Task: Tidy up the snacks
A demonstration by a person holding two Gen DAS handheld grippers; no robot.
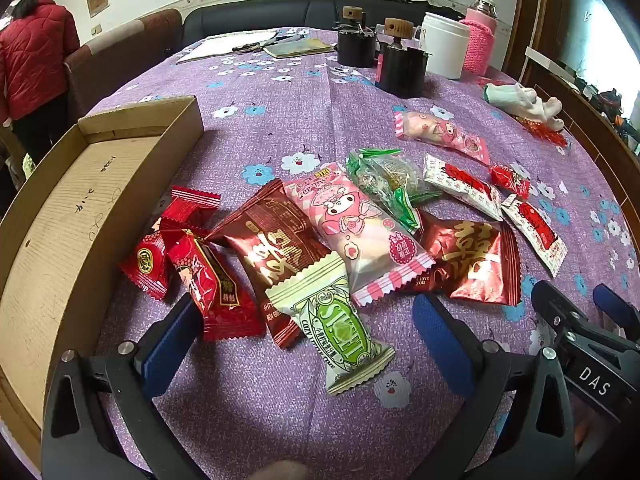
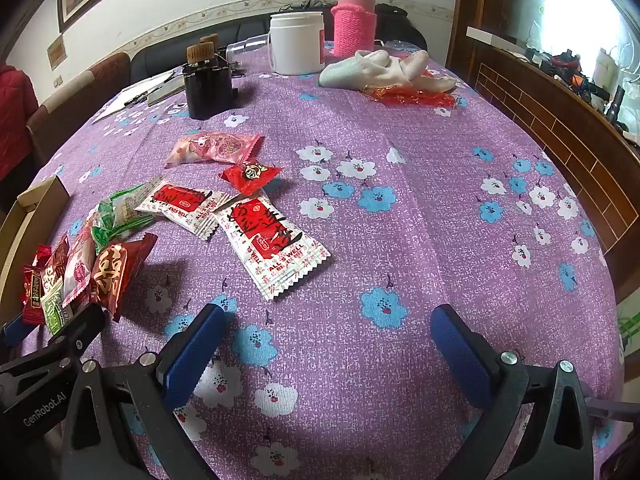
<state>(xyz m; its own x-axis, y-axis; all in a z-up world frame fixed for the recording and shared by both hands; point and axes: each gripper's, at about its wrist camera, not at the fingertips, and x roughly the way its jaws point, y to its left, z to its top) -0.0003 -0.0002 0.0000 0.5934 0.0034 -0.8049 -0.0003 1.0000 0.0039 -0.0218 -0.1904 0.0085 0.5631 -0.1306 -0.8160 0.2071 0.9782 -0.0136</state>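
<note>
Several wrapped snacks lie on the purple flowered tablecloth. In the left wrist view my left gripper is open, its jaws either side of a green-and-white packet, with a red candy, a dark red packet and a pink packet just beyond. An open cardboard box lies to the left. In the right wrist view my right gripper is open and empty over bare cloth; a white-and-red packet lies just ahead to the left.
Black canisters, a white jar, a pink-sleeved flask and a white cloth stand at the far side. A wooden ledge runs along the right. Papers lie at the far left.
</note>
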